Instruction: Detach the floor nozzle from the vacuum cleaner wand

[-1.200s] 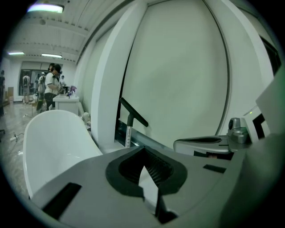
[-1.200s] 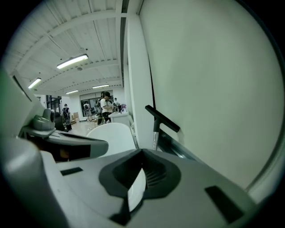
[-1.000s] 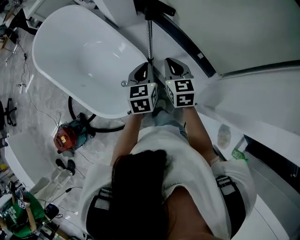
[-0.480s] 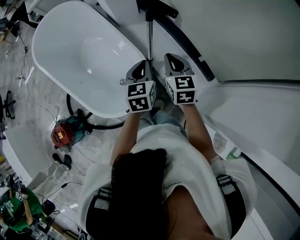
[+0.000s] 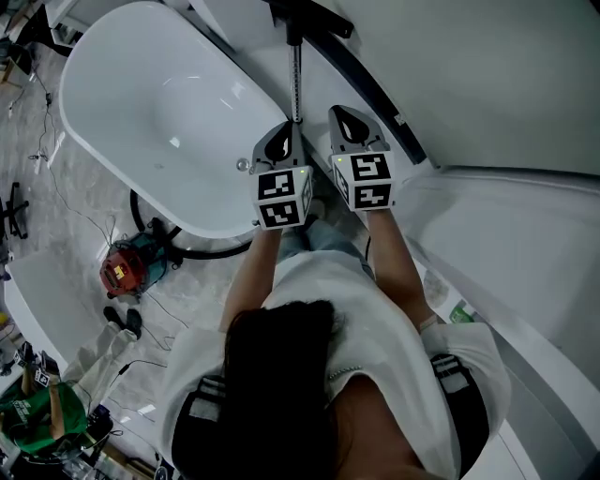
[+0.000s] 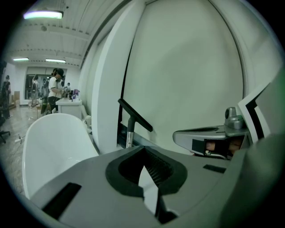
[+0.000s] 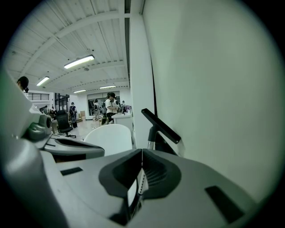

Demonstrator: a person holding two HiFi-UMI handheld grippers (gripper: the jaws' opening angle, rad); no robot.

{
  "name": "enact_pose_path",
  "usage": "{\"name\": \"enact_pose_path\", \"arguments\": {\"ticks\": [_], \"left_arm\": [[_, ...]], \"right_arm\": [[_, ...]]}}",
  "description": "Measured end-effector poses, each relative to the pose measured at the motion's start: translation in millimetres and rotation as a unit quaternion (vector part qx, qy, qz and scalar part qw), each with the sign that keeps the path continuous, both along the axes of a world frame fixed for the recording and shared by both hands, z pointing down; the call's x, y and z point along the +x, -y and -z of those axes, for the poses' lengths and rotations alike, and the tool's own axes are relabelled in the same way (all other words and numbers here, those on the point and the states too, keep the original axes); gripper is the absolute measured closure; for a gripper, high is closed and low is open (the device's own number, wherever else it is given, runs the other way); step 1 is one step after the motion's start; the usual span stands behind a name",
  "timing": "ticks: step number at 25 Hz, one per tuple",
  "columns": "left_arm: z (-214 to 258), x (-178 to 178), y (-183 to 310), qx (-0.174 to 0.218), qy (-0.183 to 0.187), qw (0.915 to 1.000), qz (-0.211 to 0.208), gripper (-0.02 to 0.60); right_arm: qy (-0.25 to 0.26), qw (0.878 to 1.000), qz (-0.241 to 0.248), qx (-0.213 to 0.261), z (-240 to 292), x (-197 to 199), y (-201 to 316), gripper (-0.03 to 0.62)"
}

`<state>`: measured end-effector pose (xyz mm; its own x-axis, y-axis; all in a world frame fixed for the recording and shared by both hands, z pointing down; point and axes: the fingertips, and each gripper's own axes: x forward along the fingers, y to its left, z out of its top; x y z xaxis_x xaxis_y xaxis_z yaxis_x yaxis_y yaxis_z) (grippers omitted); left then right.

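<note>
A chrome vacuum wand stands against the white wall, with the black floor nozzle at its far end. The nozzle shows as a slanted black bar in the left gripper view, on top of the wand. In the right gripper view the nozzle lies just ahead. My left gripper is shut and empty, its tips close beside the wand's near end. My right gripper is shut and empty too, just right of the wand. Both sets of jaws hold nothing.
A white bathtub fills the floor to the left. The red vacuum body lies below it with a black hose curling along the tub's edge. A black strip runs along the wall base. Cables and clutter lie at far left.
Both grippers have edged a little forward toward the wand, side by side. Their jaws have stayed shut.
</note>
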<state>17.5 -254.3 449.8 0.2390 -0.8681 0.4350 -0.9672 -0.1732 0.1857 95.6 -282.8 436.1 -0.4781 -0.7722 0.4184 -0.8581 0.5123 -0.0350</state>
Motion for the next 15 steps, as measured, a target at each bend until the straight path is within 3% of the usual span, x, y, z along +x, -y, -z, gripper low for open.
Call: {"name": "enact_pose_path", "arguments": {"ticks": [15], "left_arm": [[-4.3, -9.3, 19.3, -0.005, 0.003, 1.0, -0.006, 0.586]], "right_arm": [[-0.025, 0.999, 0.021, 0.033, 18.2, -8.1, 38.3, 0.579]]}}
